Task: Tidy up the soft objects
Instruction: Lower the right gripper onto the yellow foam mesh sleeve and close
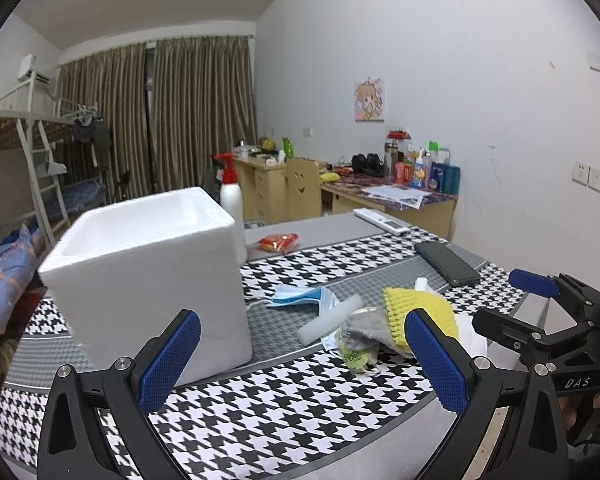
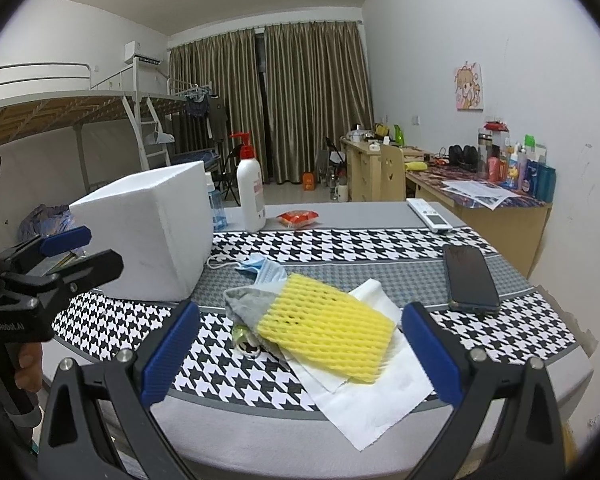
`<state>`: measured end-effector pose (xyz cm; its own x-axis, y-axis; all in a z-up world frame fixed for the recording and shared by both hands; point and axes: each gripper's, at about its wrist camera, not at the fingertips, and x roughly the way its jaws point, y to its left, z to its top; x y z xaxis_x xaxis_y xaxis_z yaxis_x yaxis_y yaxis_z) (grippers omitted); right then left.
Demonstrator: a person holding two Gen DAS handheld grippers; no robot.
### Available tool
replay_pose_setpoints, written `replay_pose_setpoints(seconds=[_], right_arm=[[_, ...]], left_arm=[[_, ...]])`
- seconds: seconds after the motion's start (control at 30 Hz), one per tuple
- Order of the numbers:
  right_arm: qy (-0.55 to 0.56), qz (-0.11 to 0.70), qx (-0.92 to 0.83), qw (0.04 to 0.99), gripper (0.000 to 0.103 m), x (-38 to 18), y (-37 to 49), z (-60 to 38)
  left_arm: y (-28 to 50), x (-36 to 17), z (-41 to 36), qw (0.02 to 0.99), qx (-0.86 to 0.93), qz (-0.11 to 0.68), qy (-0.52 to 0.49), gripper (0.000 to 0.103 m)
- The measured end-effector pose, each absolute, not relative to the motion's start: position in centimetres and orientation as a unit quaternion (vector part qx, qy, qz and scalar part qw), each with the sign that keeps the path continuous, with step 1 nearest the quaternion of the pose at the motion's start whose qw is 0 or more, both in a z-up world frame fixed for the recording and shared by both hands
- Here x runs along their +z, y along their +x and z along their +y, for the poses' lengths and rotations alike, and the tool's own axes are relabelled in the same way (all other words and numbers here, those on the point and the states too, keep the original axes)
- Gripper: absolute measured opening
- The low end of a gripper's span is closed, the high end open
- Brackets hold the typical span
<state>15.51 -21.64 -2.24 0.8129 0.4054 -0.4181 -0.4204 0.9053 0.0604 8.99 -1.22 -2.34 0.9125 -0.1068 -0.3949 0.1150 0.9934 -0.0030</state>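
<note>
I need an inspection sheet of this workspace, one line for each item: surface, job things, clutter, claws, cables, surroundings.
Surface: table under a houndstooth cloth, flat.
Job's things: yellow foam net lies on a grey cloth and white paper towel; blue mask behind them; white foam strip beside the pile; open foam box to their left, inside hidden.
Clutter: phone, remote, red snack packet, pump bottle.
Claws: left claw open, empty, between box and pile; right claw open, empty, facing the net.
Cables: nothing seen.
Surroundings: bunk bed, curtains, crowded desks along the wall.
</note>
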Motion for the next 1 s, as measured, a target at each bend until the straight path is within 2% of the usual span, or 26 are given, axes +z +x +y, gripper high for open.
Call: replay_pose_setpoints(seconds=[0.6, 1.0], right_arm=[[-0.015, 0.258, 0.217, 0.942, 0.102, -4.0, 18.9, -21.8], [-0.021, 0.296, 0.226, 0.928, 0.093, -5.7, 20.7, -21.2]], left_arm=[[13.3, -4.9, -2.1, 0.963, -0.087, 0.254, 0.006, 0.102], [15.3, -6.1, -2.4, 0.957, -0.091, 0.275, 0.009, 0.102]])
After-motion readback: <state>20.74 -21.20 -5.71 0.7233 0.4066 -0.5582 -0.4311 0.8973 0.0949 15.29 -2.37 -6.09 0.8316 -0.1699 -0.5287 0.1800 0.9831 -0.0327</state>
